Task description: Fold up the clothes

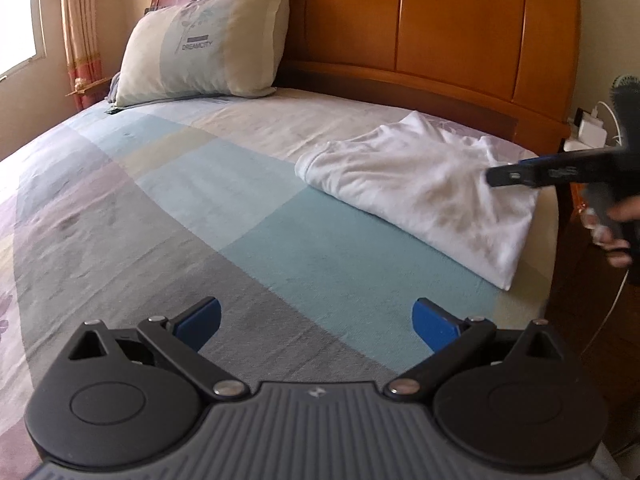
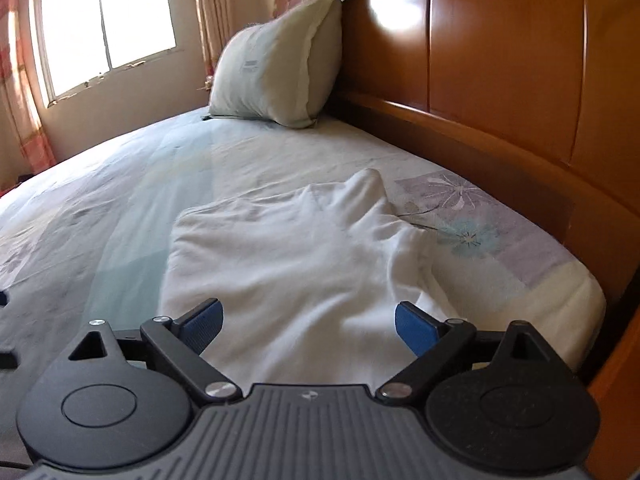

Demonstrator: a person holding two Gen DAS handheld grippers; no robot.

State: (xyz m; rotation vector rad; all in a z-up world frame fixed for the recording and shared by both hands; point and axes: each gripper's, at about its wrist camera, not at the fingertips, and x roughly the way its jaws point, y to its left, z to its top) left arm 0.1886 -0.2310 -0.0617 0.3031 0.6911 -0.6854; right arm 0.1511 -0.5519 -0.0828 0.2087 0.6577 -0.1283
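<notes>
On the bed [image 1: 240, 216], white garment [image 2: 288, 264] lies folded, limp and light; we'd pinch a doubled edge, left tool [image 1: 316, 326] and right tool [image 2: 308, 322] both spread, holding nothing.

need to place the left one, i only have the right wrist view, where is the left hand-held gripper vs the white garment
Observer: The left hand-held gripper is open over bare patchwork sheet, off the white garment, which lies ahead to its right.
Operator: is my right one holding cloth
Observer: From the left wrist view, the right hand-held gripper is above the garment's far end; whether it touches is unclear.
Operator: anything past that bed edge
Observer: Yes, a white charger with a cable sits beyond the bed corner, beside the headboard.
</notes>
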